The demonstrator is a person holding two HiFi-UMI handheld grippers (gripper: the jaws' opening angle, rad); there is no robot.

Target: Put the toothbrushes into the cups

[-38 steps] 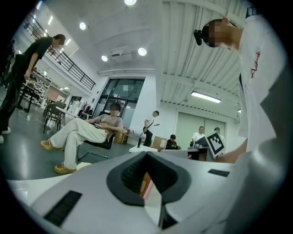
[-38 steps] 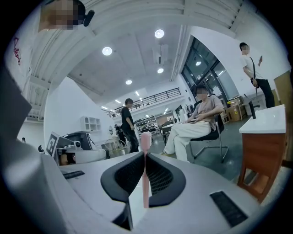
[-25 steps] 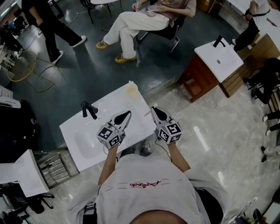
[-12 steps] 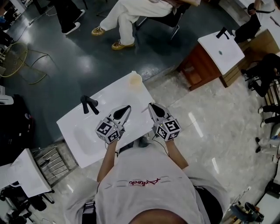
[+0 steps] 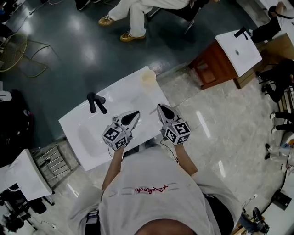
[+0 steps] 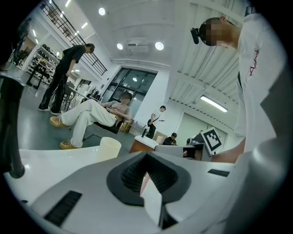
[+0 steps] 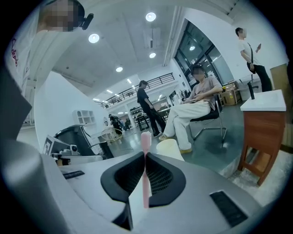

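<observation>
A pink toothbrush [image 7: 145,178] stands upright between the pads of my right gripper [image 7: 145,157], which is shut on it. A cream cup [image 7: 168,147] sits just beyond it on the white sink counter [image 5: 82,124]. In the head view the cup [image 5: 148,78] stands at the counter's far right corner, with my right gripper [image 5: 163,109] over the front right edge. My left gripper [image 5: 133,114] hovers beside it over the counter. Its jaws [image 6: 146,157] look shut, with a thin pinkish sliver between them that I cannot identify. The cup [image 6: 109,147] lies ahead to its left.
A black faucet [image 5: 95,102] rises at the counter's back left, behind the basin [image 5: 89,137]. A second sink on a wooden cabinet [image 5: 229,59] stands to the right. A seated person [image 5: 138,9] is across the dark floor. A metal rack [image 5: 53,165] sits at the left.
Both grippers have sunk a little towards the counter's front edge, side by side. The right grip on the toothbrush is unchanged. The head view has shifted.
</observation>
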